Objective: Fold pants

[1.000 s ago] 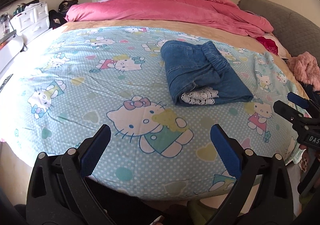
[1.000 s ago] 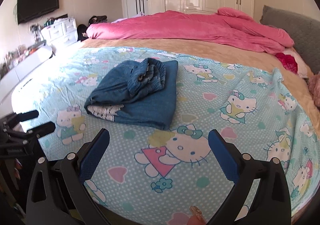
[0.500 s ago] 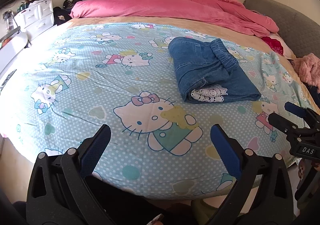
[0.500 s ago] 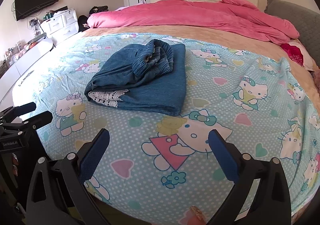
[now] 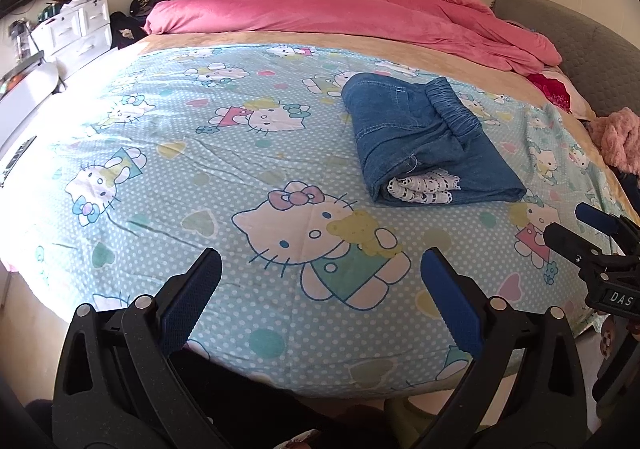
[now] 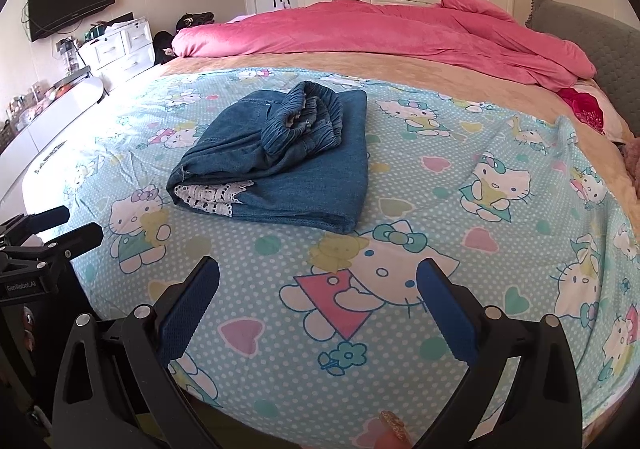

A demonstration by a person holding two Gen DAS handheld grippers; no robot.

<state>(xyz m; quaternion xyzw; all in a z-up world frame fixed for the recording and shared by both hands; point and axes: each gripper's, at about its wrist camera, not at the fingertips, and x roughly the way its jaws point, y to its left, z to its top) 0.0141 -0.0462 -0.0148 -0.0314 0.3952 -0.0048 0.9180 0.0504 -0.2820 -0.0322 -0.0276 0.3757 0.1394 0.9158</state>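
Left wrist view: left gripper [image 5: 320,289] wide, holding nothing, above the Hello Kitty sheet [image 5: 200,169]; folded denim pants [image 5: 424,141] at 1 o'clock, well apart. Right wrist view: right gripper [image 6: 318,301] wide, empty; pants [image 6: 280,157] at 11 o'clock. Fold looks done; if tidying, flatten the bunched waistband [image 6: 308,117], don't drag the stack

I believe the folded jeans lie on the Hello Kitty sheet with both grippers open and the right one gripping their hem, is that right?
Not quite: the right gripper grips nothing. In the right wrist view it hangs open, short of the folded jeans. The jeans do lie on the Hello Kitty sheet, and the left gripper is open.
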